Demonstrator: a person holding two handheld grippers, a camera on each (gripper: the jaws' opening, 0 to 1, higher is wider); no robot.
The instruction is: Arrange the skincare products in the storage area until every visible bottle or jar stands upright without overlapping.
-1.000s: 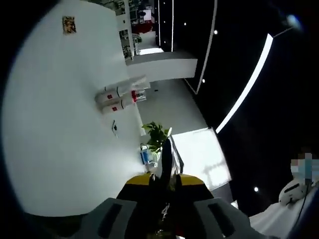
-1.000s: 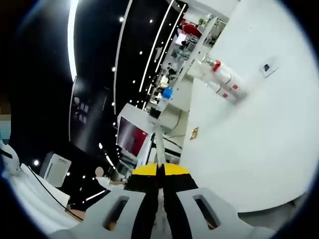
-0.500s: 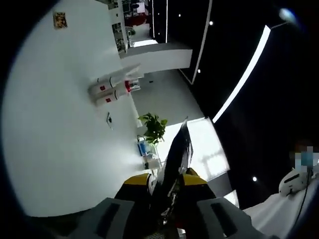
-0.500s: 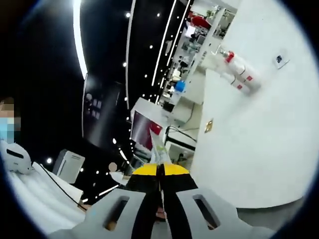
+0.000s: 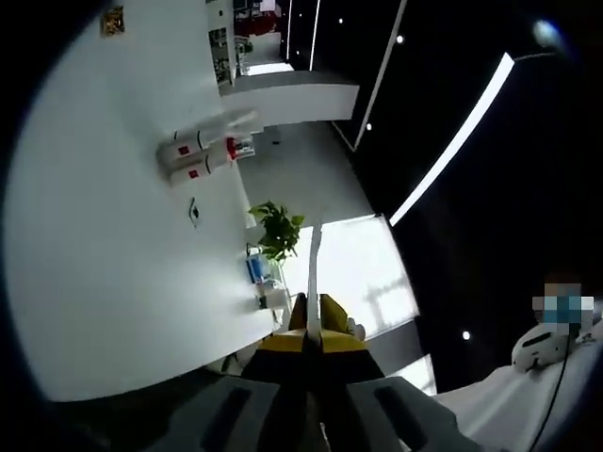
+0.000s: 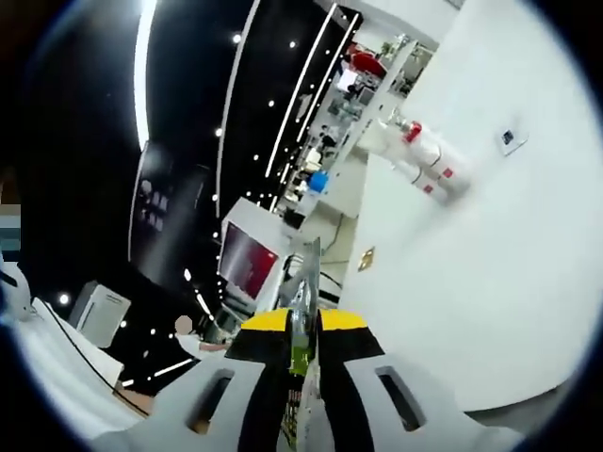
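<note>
**Both grippers clenched, held away from a white table with bottles at its far edge**

In the left gripper view, the left gripper [image 5: 314, 331] rises from the bottom with its two jaws pressed together, a thin pale sliver standing up along the seam between them; whether that is something held or part of the jaws cannot be told. The jaws sit off the near edge of a white table [image 5: 104, 254], which tilts steeply across the left half of the view. A small dark tag [image 5: 193, 212] lies on the tabletop near its right edge. Further along, at the far right edge, white skincare bottles [image 5: 193, 155] with red labels and a red cap lie close together, touching side by side; their count is too small to make out. A small orange sticker [image 5: 114, 20] sits near the far corner. Off the table edge stand a green potted plant [image 5: 275, 229] and a bright window [image 5: 353, 275].

In the right gripper view, the right gripper [image 6: 303, 325] is likewise clamped shut, a thin greenish sliver in the seam. The same table fills the right side, with the bottles [image 6: 421, 158] near its far left edge, the tag [image 6: 509, 138] just beside them, and the sticker [image 6: 366, 258] at the left edge.
</note>
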